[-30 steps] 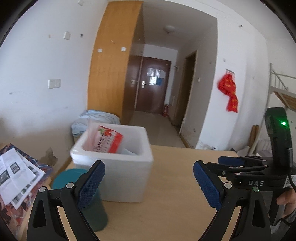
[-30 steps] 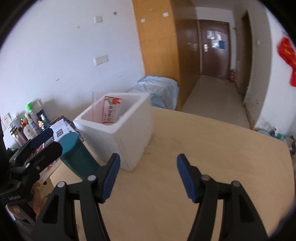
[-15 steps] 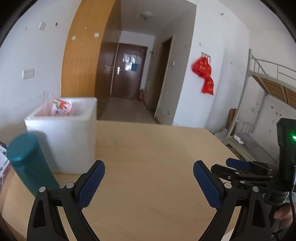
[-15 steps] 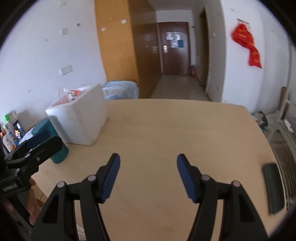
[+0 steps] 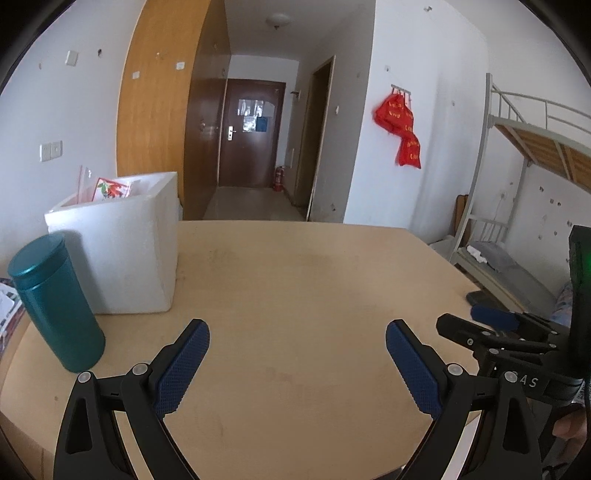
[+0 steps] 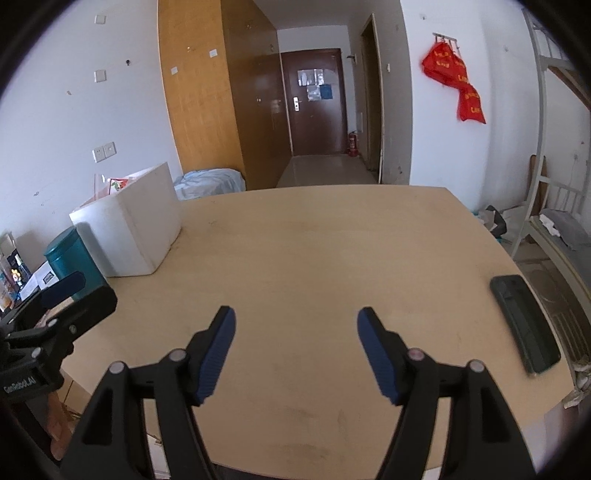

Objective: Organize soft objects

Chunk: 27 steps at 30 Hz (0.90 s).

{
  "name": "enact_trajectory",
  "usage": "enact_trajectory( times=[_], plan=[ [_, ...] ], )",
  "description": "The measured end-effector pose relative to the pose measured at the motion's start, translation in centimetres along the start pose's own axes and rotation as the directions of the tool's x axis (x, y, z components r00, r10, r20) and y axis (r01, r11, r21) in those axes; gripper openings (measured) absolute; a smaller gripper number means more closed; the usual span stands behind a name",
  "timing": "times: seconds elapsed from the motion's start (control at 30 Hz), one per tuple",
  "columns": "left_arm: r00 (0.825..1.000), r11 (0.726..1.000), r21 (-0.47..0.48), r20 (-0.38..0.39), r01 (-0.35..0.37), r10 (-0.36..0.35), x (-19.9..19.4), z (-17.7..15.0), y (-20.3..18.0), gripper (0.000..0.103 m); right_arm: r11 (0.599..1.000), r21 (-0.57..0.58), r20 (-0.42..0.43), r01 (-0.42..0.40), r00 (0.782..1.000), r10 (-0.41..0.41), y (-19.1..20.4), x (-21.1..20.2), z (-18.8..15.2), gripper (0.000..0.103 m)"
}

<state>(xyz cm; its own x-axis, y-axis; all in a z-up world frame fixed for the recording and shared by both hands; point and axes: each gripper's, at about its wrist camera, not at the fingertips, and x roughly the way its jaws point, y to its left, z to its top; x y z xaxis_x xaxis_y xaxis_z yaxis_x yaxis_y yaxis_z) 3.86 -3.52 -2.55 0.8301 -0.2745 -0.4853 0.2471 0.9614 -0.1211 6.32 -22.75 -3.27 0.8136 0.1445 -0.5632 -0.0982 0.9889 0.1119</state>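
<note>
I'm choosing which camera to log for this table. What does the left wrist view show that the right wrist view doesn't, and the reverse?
Only the left wrist view shows the ceiling lamp and the slatted upper bunk.

Only the right wrist view shows the blue bedding bundle behind the table, the items on the low surface at far left, and the whole dark phone.

Both show the white foam box, teal canister, red bags, brown door and wooden table. The left tool and right tool are open and empty.

Each claw (image 5: pixel 297 354) has black plastic arms with silver screws. The fingers (image 6: pixel 218 354) carry blue cross-hatched pads. White lettering marks the bodies.
</note>
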Motion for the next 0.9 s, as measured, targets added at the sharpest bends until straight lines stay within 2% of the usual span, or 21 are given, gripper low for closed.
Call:
enact_trajectory(
  times=[0.13,0.2,0.27,0.37,0.47,0.6,0.77,0.9],
  plan=[
    [1.0,1.0,0.004,0.01,-0.019,0.019,-0.5,-1.0,0.2,0.096,1.0,0.017,0.028,-0.019,0.999,0.018,-0.1,-0.7,-1.1,0.079],
    [0.999,1.0,0.008,0.029,-0.022,0.022,-1.0,-1.5,0.4,0.096,1.0,0.007,0.055,0.002,0.998,-0.002,0.0,-1.3,-1.6,0.096],
    [0.997,0.999,0.015,0.062,-0.041,0.04,-1.5,-2.2,0.2,0.096,1.0,-0.005,0.067,0.006,0.998,-0.005,0.3,-1.6,-2.0,0.103],
    [0.996,0.999,0.031,0.085,-0.043,0.04,-1.9,-3.2,-0.1,0.096,1.0,-0.004,0.083,-0.012,0.996,0.012,0.4,-2.0,-2.4,0.103],
    [0.994,0.997,0.052,0.1,-0.056,0.051,-2.2,-3.5,-0.4,0.096,1.0,0.006,0.105,0.005,0.994,-0.005,0.3,-2.2,-2.4,0.103],
    [0.989,0.998,0.034,0.139,-0.055,0.05,-3.1,-3.3,0.0,0.096,1.0,0.012,0.145,0.004,0.989,-0.006,-0.1,-2.9,-2.6,0.103],
    [0.968,0.998,0.022,0.245,-0.066,0.059,-5.7,-3.5,0.2,0.097,1.0,-0.014,0.228,-0.007,0.974,0.01,0.4,-4.7,-2.6,0.103],
    [0.949,0.997,0.024,0.309,-0.073,0.062,-7.6,-3.5,0.2,0.097,0.999,-0.038,0.31,0.009,0.951,0.003,1.2,-6.8,-2.6,0.103]
  ],
)
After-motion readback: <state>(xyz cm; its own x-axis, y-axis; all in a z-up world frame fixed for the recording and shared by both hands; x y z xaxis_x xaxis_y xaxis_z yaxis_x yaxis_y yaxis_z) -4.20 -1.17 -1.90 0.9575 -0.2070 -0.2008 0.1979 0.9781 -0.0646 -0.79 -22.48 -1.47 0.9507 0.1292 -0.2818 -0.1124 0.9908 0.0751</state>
